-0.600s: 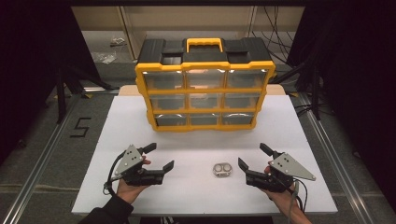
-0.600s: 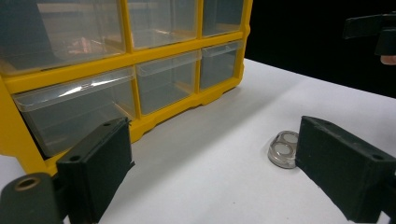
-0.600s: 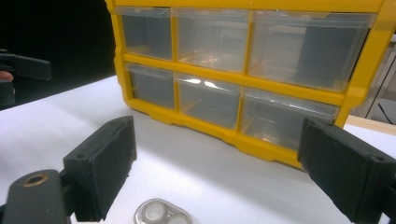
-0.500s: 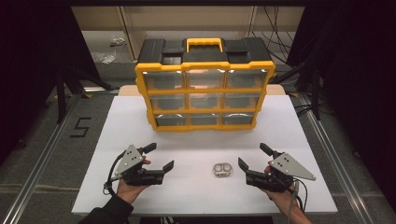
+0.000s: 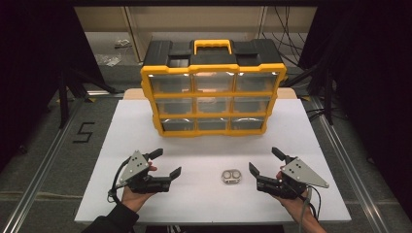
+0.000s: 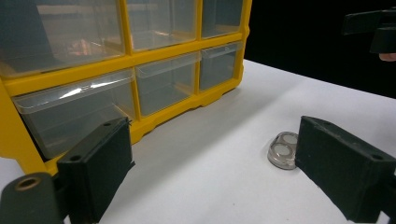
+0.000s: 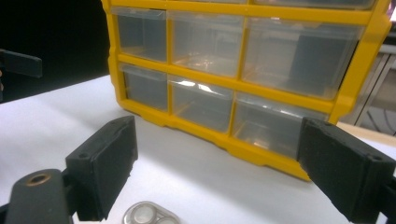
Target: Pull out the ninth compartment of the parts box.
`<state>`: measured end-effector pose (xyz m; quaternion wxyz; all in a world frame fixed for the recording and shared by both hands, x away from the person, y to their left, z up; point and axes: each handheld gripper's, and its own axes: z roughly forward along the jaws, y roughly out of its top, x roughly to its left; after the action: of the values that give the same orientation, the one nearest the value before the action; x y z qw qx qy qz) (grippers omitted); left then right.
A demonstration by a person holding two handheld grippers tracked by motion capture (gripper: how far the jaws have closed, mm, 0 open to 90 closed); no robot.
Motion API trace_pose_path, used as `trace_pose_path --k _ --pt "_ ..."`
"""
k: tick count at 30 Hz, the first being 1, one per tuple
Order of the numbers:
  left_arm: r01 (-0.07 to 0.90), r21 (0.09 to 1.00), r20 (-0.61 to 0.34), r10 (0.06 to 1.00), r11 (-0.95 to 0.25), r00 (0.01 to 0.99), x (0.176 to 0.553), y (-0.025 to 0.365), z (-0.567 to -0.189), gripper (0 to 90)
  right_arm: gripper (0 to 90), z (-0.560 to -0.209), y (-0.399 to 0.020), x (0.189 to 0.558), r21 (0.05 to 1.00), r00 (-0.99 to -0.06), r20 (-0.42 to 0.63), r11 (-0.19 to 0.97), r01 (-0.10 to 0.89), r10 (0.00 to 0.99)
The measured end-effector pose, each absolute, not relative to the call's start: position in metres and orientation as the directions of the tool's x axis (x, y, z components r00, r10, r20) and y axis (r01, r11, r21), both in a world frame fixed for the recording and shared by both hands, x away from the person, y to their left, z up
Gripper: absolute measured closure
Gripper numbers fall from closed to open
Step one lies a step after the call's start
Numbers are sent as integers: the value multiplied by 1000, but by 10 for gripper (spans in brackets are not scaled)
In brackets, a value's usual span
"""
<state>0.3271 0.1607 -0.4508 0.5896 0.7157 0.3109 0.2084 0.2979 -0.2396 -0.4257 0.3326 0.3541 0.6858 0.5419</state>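
White bench (image 5: pixel 204 194) under dark surrounds carries a yellow-framed drawer organiser (image 5: pixel 213 87) at the back, its clear drawers all pushed in. Near the front edge lies a small metal piece (image 5: pixel 231 176), seemingly a twin-cell holder, though it is too small to be sure. It sits between the two tools, closer to the right tool (image 5: pixel 263 166), whose jaws stand wide apart and empty; the left tool (image 5: pixel 166 162) is likewise spread and holds nothing. This looks like the approach before a pick: next, the right tool should drop over the piece, straddle it squarely and close
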Motion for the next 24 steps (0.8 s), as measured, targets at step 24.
trace_pose_path --k 24 --pt "194 975 -67 681 -112 730 327 160 -451 106 191 -429 -229 315 865 -483 -455 501 -38 748"
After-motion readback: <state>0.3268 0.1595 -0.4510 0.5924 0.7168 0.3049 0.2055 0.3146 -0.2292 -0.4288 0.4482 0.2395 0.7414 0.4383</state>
